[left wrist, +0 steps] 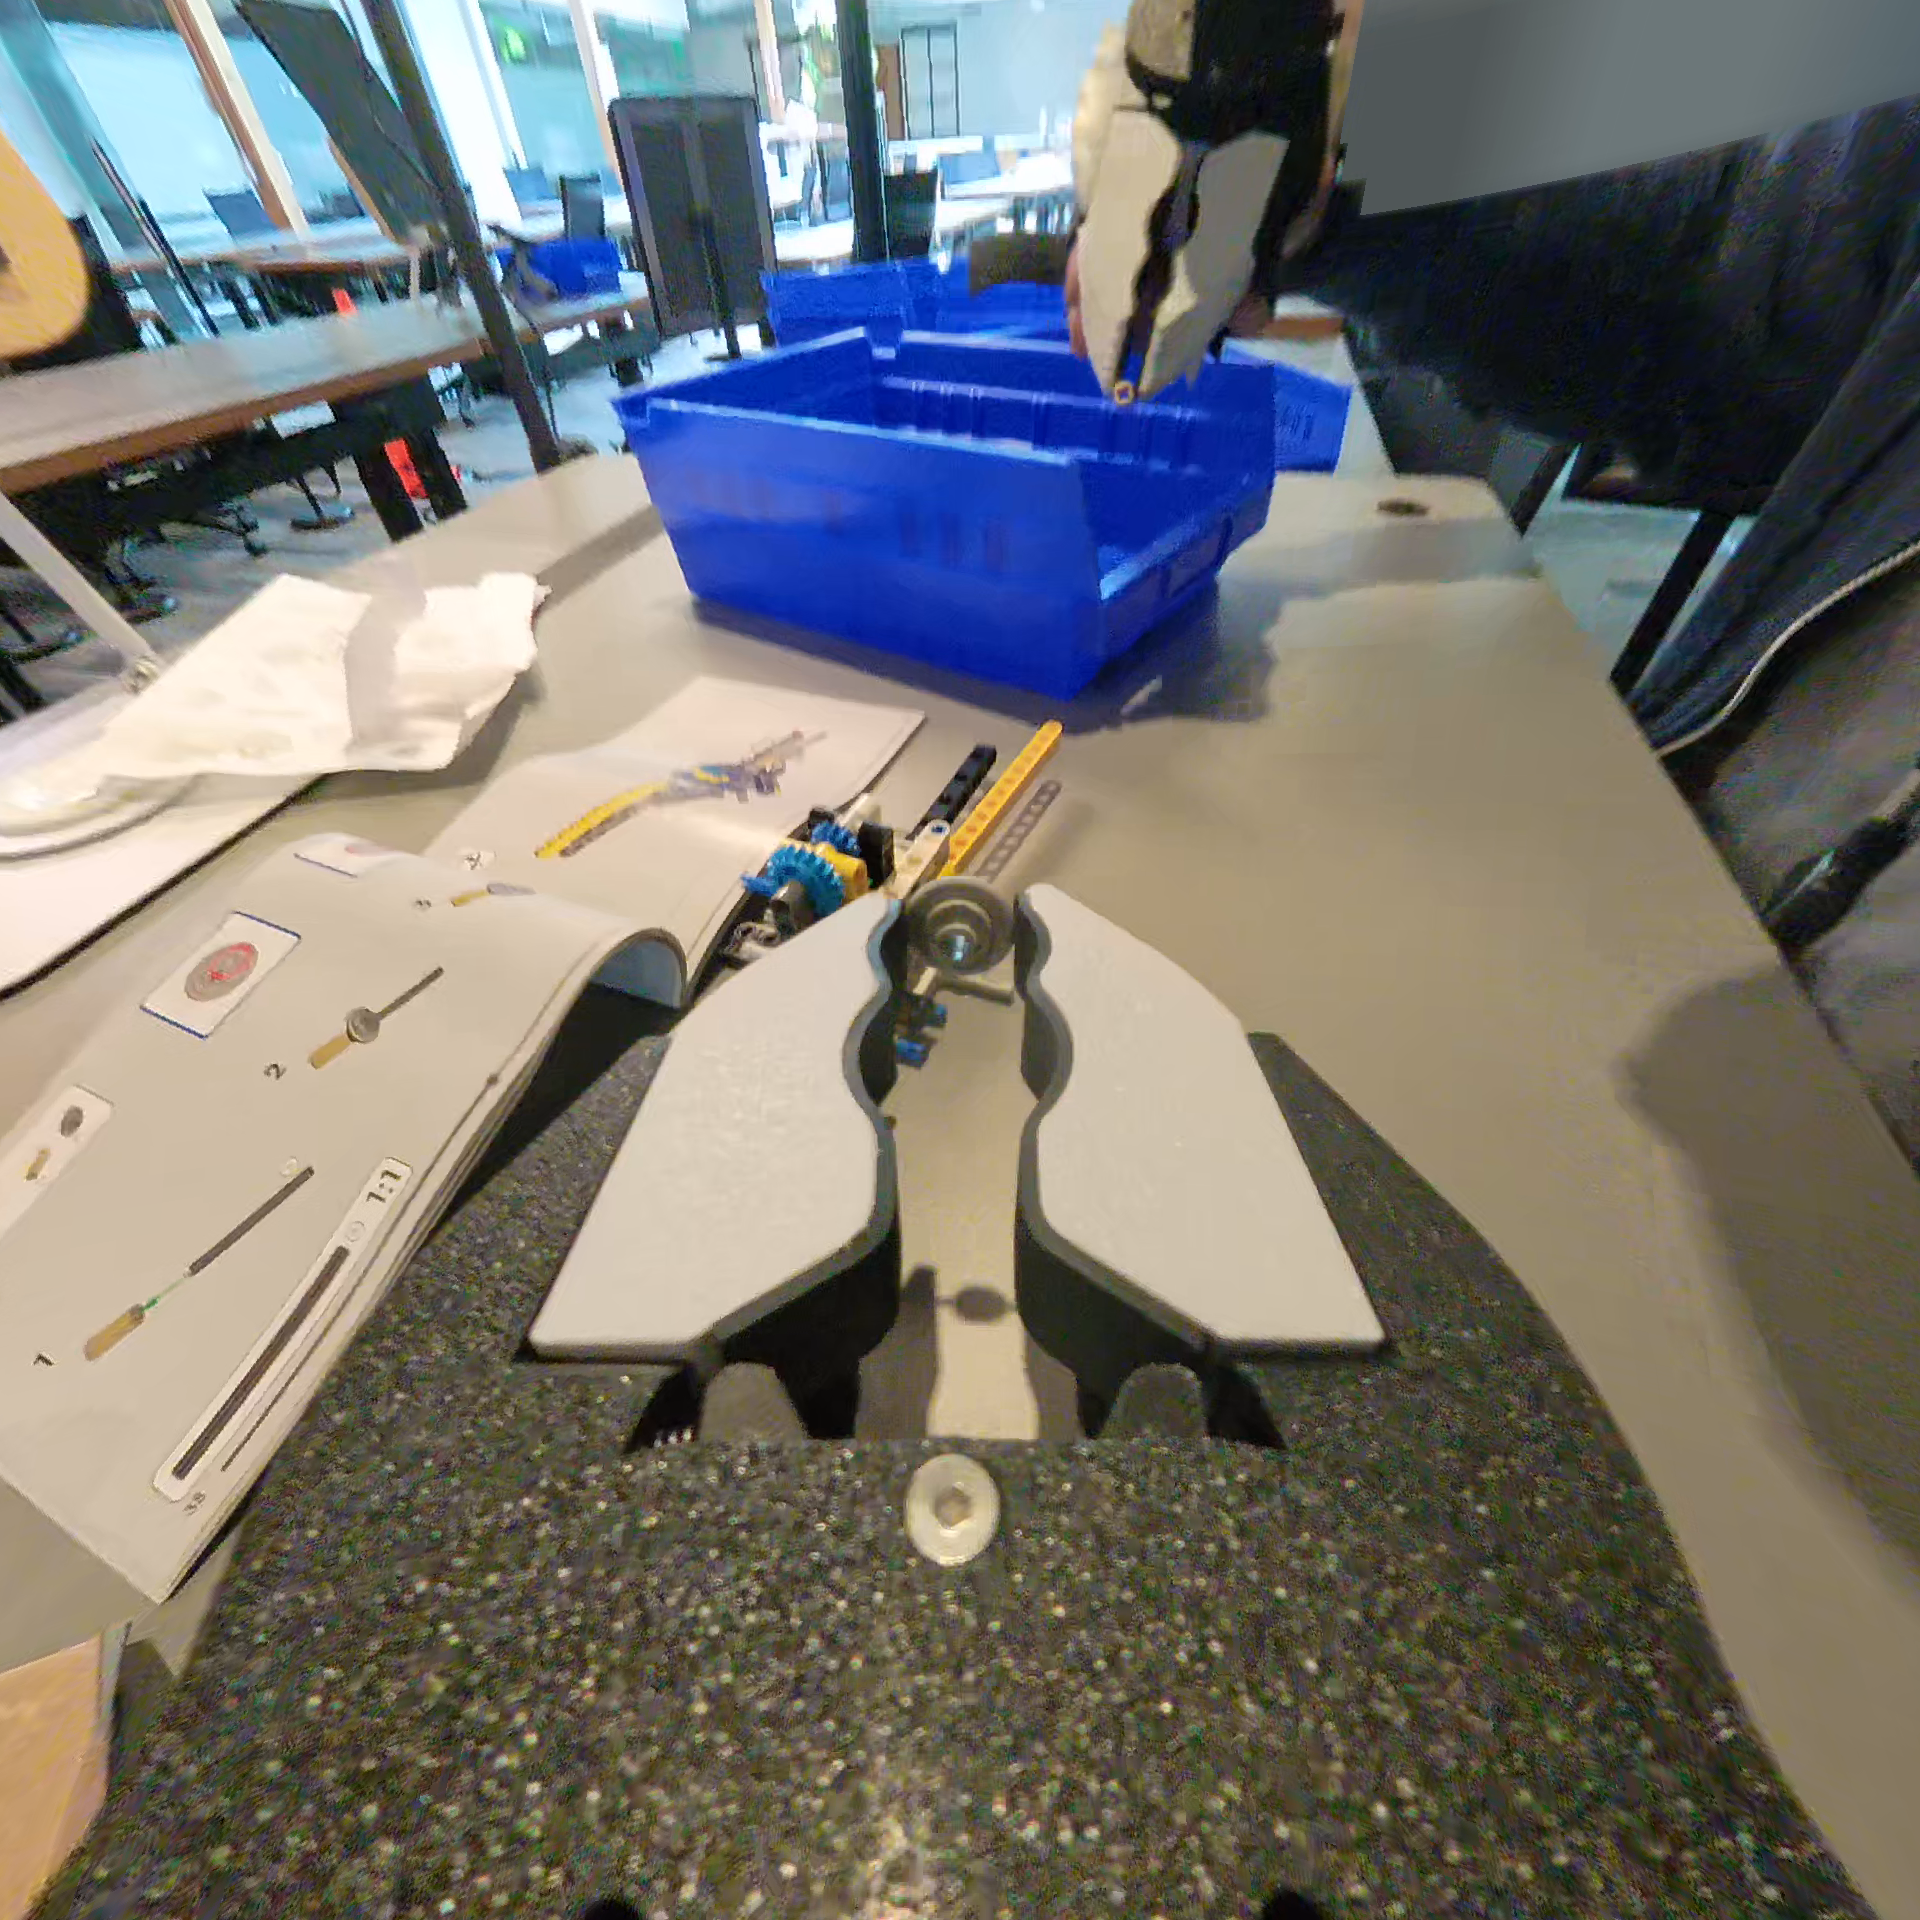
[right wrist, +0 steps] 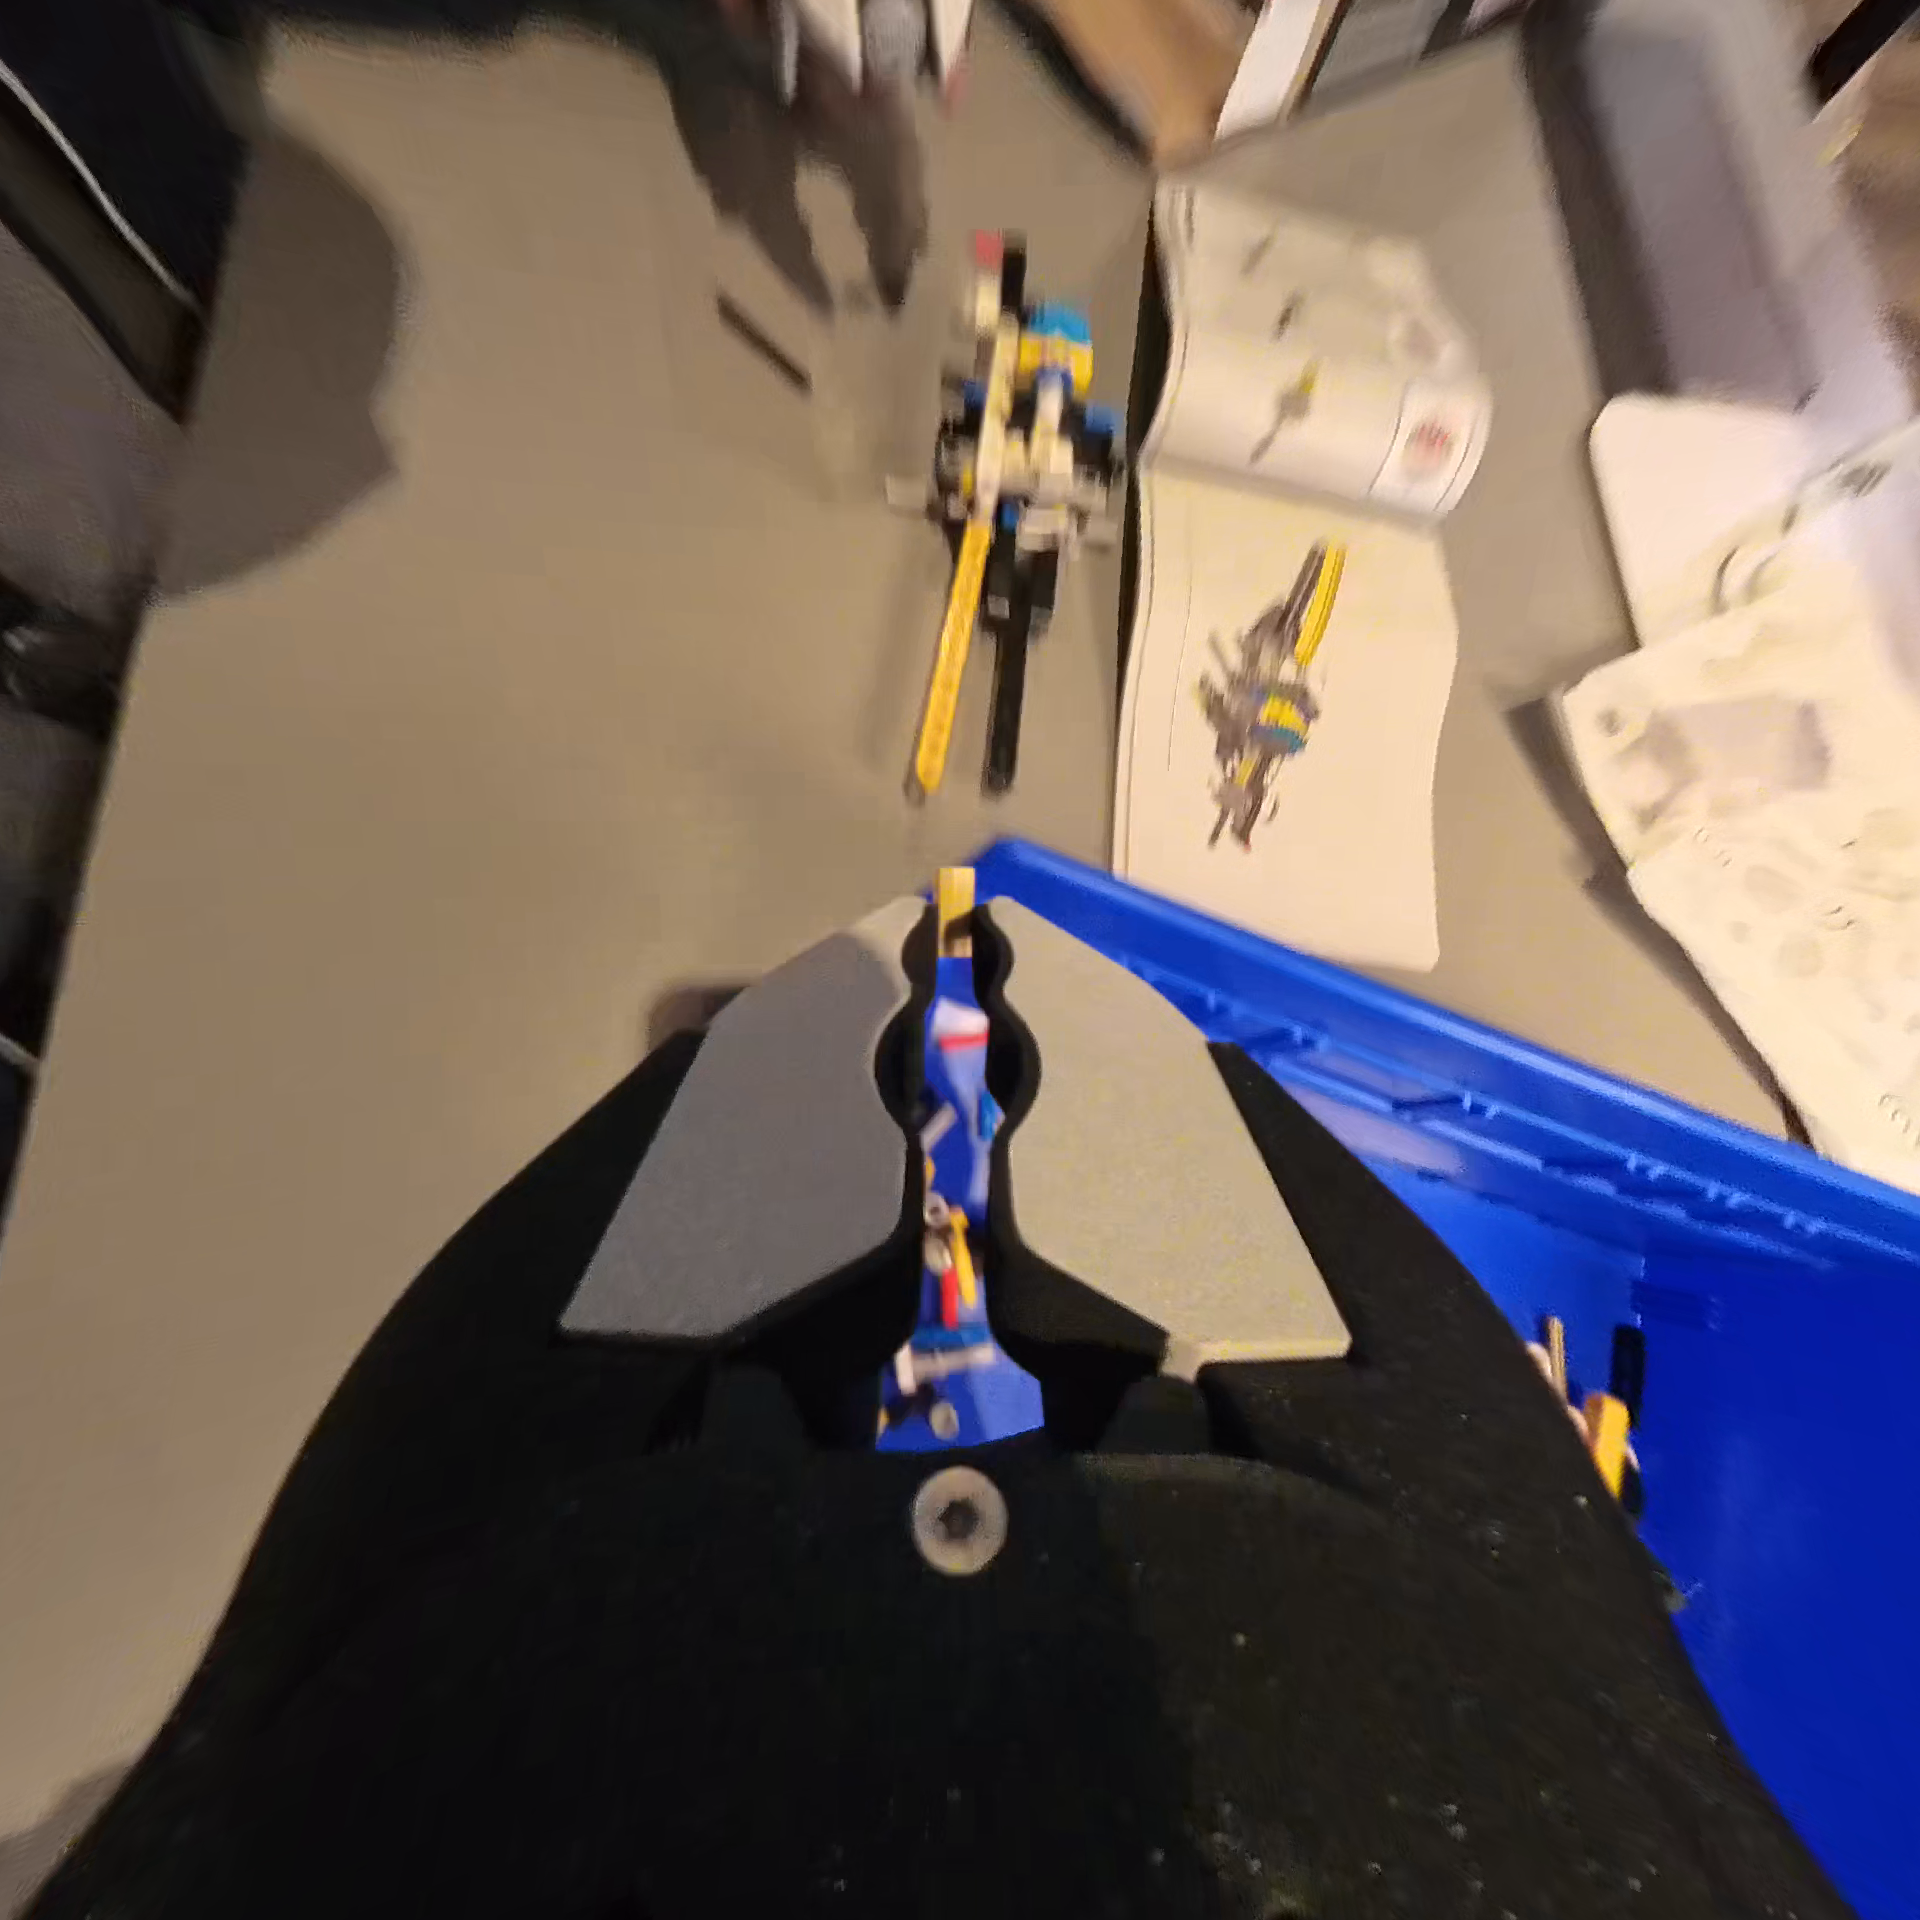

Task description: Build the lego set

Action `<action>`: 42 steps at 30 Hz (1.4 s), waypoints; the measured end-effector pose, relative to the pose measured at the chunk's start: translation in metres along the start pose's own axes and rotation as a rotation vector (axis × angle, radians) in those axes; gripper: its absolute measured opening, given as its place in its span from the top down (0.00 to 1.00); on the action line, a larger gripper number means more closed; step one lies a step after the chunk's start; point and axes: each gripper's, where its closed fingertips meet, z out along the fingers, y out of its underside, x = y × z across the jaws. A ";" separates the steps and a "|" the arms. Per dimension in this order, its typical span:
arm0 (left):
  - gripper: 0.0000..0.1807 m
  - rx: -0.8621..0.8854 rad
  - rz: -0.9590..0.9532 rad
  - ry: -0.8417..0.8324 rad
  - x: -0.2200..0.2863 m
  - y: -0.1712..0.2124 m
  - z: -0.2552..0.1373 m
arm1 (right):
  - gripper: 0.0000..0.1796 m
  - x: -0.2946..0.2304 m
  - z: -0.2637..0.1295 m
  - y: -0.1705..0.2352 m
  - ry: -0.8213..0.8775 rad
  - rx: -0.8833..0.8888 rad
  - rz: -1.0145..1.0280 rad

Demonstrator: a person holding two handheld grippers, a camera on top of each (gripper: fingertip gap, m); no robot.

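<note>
The partly built lego model (left wrist: 821,868), with blue gears and a long yellow beam (left wrist: 1008,790), lies on the grey table (left wrist: 1351,883). My left gripper (left wrist: 958,912) is closed around the model's grey wheel (left wrist: 956,920) at its near end. My right gripper (right wrist: 954,916) is shut on a small yellow piece (right wrist: 954,896) and hovers over the edge of the blue bin (right wrist: 1455,1101). It also shows in the left wrist view (left wrist: 1127,382), above the bin (left wrist: 935,520). The model appears blurred in the right wrist view (right wrist: 1029,436).
An open instruction booklet (left wrist: 312,1039) lies left of the model and also shows in the right wrist view (right wrist: 1288,675). A white plastic bag (left wrist: 312,675) lies beyond it. Loose parts lie in the bin. A thin black axle (right wrist: 764,343) rests on the table. A dark jacket (left wrist: 1766,416) hangs at the right. The gap from one gripper's tips to the other's is roughly 25 centimeters.
</note>
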 end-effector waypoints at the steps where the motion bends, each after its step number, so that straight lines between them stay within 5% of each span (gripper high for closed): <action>1: 0.89 0.021 -0.002 0.001 0.002 -0.004 -0.003 | 0.97 -0.005 -0.001 -0.013 0.014 0.050 0.002; 6: 0.89 0.073 -0.013 0.017 0.013 -0.011 -0.017 | 0.97 -0.034 0.013 -0.073 0.049 0.253 -0.023; 15: 0.89 -0.183 0.087 0.000 0.028 0.026 -0.019 | 0.97 -0.067 0.109 -0.116 -0.031 0.315 -0.028; 25: 0.89 -0.622 0.083 0.041 0.032 0.095 -0.014 | 0.97 -0.074 0.173 -0.101 -0.106 0.253 0.025; 37: 0.85 -0.455 -0.046 0.091 0.043 0.057 -0.007 | 0.97 -0.070 0.192 -0.081 -0.085 0.212 0.094; 42: 0.88 -0.656 -0.028 0.060 0.047 0.073 0.013 | 0.97 -0.064 0.193 -0.080 -0.051 0.212 0.111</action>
